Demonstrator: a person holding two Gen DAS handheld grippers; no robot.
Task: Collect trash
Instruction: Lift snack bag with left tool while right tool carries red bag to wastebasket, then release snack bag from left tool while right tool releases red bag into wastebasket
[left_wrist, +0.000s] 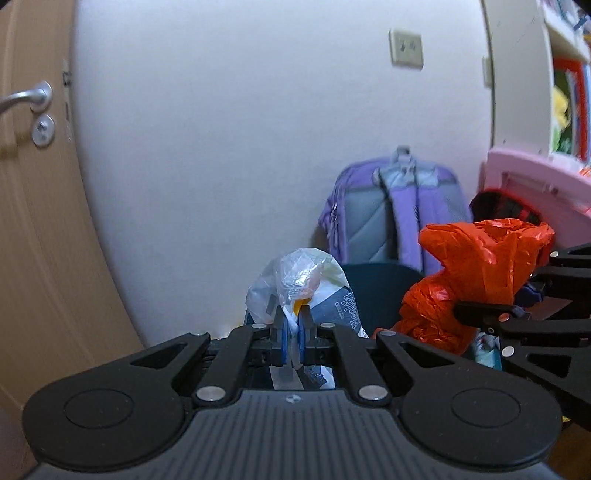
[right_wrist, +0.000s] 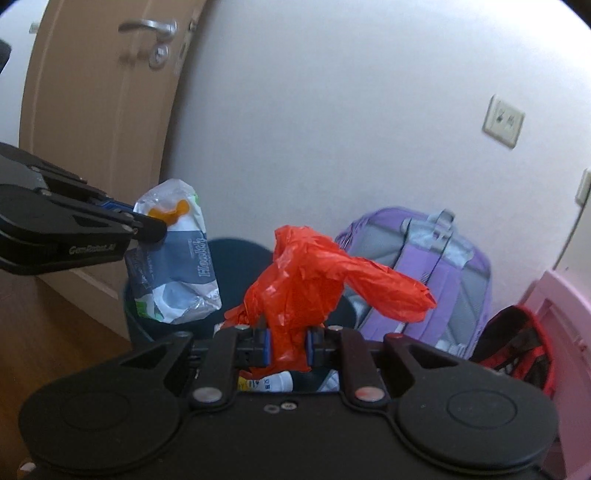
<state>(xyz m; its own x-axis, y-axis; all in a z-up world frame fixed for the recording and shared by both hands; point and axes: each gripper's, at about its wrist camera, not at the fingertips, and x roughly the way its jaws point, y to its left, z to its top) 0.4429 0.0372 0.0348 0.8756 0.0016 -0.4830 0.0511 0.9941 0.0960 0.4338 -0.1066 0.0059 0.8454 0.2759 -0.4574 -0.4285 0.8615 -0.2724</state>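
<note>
My left gripper (left_wrist: 293, 325) is shut on a clear and white plastic wrapper (left_wrist: 303, 291) with dark blue print, held above a dark bin (left_wrist: 380, 288). The wrapper (right_wrist: 177, 266) and the left gripper (right_wrist: 147, 225) also show in the right wrist view, over the bin (right_wrist: 236, 254). My right gripper (right_wrist: 290, 345) is shut on a crumpled orange-red plastic bag (right_wrist: 314, 291), held up just right of the wrapper. The bag (left_wrist: 476, 273) and the right gripper (left_wrist: 491, 314) appear at the right of the left wrist view. White trash (right_wrist: 273, 382) lies below the right gripper.
A purple backpack (right_wrist: 436, 266) leans on the white wall behind the bin. A red and black bag (right_wrist: 517, 343) lies beside pink furniture (right_wrist: 561, 325) at the right. A wooden door (right_wrist: 96, 110) with a metal handle stands at the left, above wooden floor.
</note>
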